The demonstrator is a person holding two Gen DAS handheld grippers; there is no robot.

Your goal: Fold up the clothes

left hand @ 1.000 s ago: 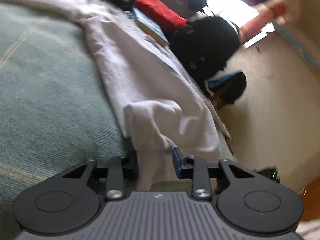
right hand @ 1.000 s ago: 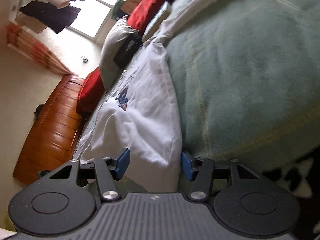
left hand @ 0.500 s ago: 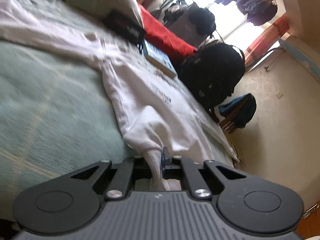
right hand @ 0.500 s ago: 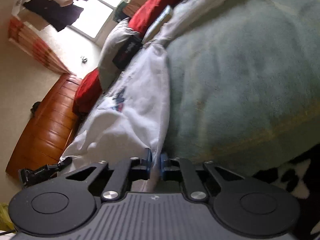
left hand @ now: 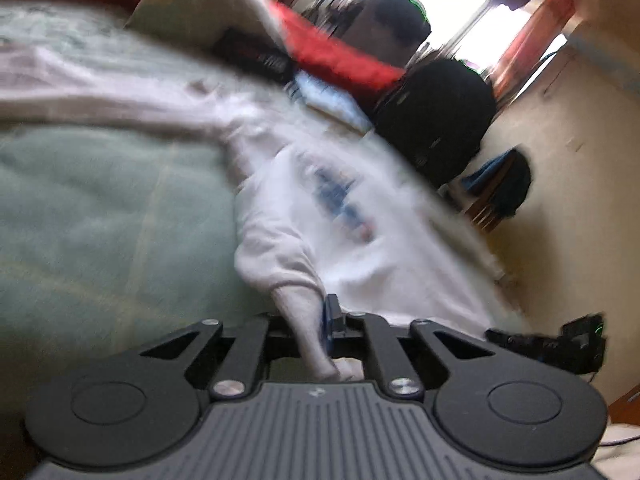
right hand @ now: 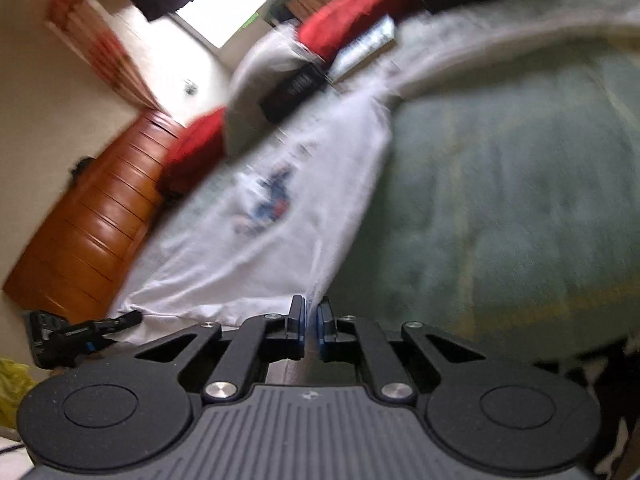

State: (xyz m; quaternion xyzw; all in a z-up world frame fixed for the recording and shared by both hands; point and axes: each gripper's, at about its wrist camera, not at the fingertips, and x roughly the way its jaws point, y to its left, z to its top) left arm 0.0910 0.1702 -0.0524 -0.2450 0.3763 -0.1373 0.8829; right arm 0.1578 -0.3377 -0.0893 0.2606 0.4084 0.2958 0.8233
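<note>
A white T-shirt (left hand: 360,248) with a blue and red print lies along the edge of a bed, on a green blanket (left hand: 100,220). My left gripper (left hand: 316,320) pinches a bunched corner of the shirt; its jaws are opening slightly with the cloth still pressed between the pads. In the right wrist view the same T-shirt (right hand: 240,248) stretches away from my right gripper (right hand: 311,320), which is shut on the shirt's near edge beside the blanket (right hand: 500,200). Both views are blurred by motion.
Red pillows (left hand: 340,60), a pale pillow (left hand: 200,12) and a book (left hand: 332,100) lie at the bed's head. A black backpack (left hand: 436,120) stands beside the bed. A wooden headboard (right hand: 92,220) is at the left of the right wrist view.
Both grippers were open around the shirt's edge and have shut on it. Both have risen, pulling the cloth taut off the bed, and the print has come into view.
</note>
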